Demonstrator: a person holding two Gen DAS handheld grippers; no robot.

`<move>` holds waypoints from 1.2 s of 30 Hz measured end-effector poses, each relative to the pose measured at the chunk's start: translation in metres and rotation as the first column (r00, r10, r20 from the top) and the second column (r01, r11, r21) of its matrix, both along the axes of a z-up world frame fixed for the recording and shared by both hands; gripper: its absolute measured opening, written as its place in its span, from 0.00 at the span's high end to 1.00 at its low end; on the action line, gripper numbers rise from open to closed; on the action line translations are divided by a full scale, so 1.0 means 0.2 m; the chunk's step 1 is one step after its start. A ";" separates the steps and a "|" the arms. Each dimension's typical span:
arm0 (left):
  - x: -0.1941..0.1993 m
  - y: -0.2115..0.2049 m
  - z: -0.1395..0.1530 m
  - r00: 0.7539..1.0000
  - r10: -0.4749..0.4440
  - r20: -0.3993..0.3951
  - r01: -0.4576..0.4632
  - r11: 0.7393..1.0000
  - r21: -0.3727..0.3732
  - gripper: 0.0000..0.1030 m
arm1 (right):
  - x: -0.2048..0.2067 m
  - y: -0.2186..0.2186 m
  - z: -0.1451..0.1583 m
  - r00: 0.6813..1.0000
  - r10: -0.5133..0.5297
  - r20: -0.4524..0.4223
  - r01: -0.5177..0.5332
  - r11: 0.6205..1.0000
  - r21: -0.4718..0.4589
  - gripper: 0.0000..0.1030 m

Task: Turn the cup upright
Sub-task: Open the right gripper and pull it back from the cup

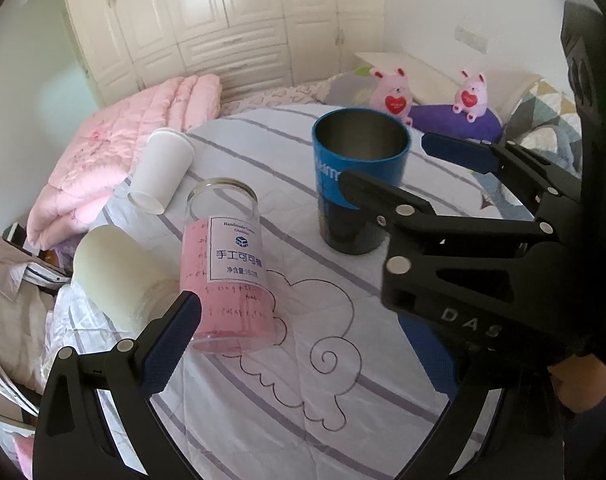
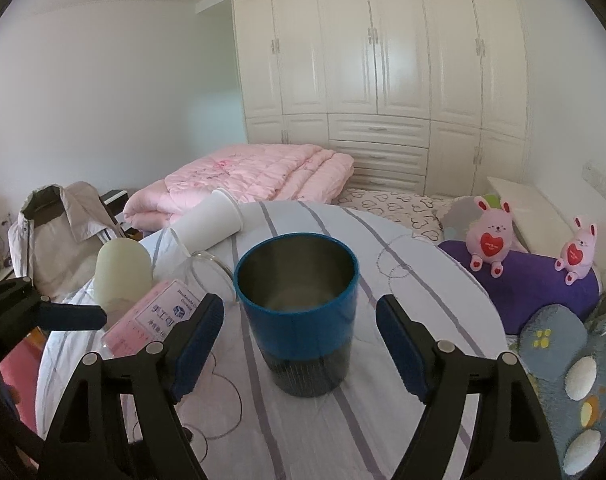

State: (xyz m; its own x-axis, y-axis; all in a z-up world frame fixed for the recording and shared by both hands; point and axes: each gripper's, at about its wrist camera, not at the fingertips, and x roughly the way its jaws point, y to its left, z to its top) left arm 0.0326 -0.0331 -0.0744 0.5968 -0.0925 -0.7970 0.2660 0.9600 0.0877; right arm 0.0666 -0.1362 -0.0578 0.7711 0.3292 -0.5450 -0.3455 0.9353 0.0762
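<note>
Two blue pads of your right gripper (image 2: 299,344) stand spread on either side of the blue cup (image 2: 299,312), touching nothing. That cup already stands upright on the striped sheet (image 2: 403,280), mouth up. Your left gripper (image 1: 303,332) is released too, one finger (image 1: 171,344) just beside the glass jar (image 1: 231,268) lying left of the cup. Behind the jar, a white cup (image 1: 163,170) also lies on its side, so more may remain.

Cup (image 2: 299,312) — glossy outside, brushed-metal inside.
</note>
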 end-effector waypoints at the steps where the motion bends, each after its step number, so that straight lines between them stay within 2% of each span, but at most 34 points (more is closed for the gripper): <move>1: -0.02 0.00 0.01 1.000 -0.003 0.006 0.003 1.000 -0.001 0.03 | -0.01 -0.01 0.00 1.000 0.001 -0.004 -0.001 1.000 0.004 0.22; 8: -0.14 0.00 0.10 0.998 -0.025 0.056 0.026 0.999 -0.027 0.03 | -0.11 -0.10 0.06 0.999 -0.010 -0.039 0.012 0.999 0.042 0.22; 16: -0.26 0.05 0.20 0.983 -0.062 0.173 0.081 0.991 -0.106 0.00 | -0.31 -0.15 0.20 0.998 -0.054 0.016 0.053 0.998 0.030 0.19; 19: -0.31 0.08 0.24 0.973 -0.057 0.225 0.089 0.987 -0.132 0.00 | -0.39 -0.15 0.25 0.993 -0.113 0.044 0.112 0.993 0.028 0.18; 24: -0.35 0.16 0.28 0.959 -0.034 0.283 0.089 0.978 -0.187 0.00 | -0.53 -0.11 0.33 0.953 -0.256 0.159 0.263 0.964 -0.025 0.18; 29: -0.39 0.23 0.30 0.947 -0.007 0.321 0.081 0.973 -0.218 0.00 | -0.65 -0.11 0.36 0.901 -0.369 0.227 0.375 0.927 0.016 0.18; 32: -0.41 0.28 0.30 0.942 -0.005 0.337 0.088 0.969 -0.231 0.00 | -0.69 -0.10 0.34 0.878 -0.414 0.238 0.423 0.906 0.013 0.18; 36: -0.44 0.33 0.31 0.932 0.003 0.363 0.090 0.967 -0.238 0.00 | -0.71 -0.06 0.31 0.866 -0.442 0.232 0.455 0.891 0.000 0.18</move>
State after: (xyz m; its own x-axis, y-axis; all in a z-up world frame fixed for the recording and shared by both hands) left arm -0.0552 0.0319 -0.0131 0.8283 -0.2904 -0.4791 0.3030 0.9515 -0.0529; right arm -0.0761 -0.1492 0.0040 0.9304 -0.1054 -0.3510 0.1103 0.9939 -0.0061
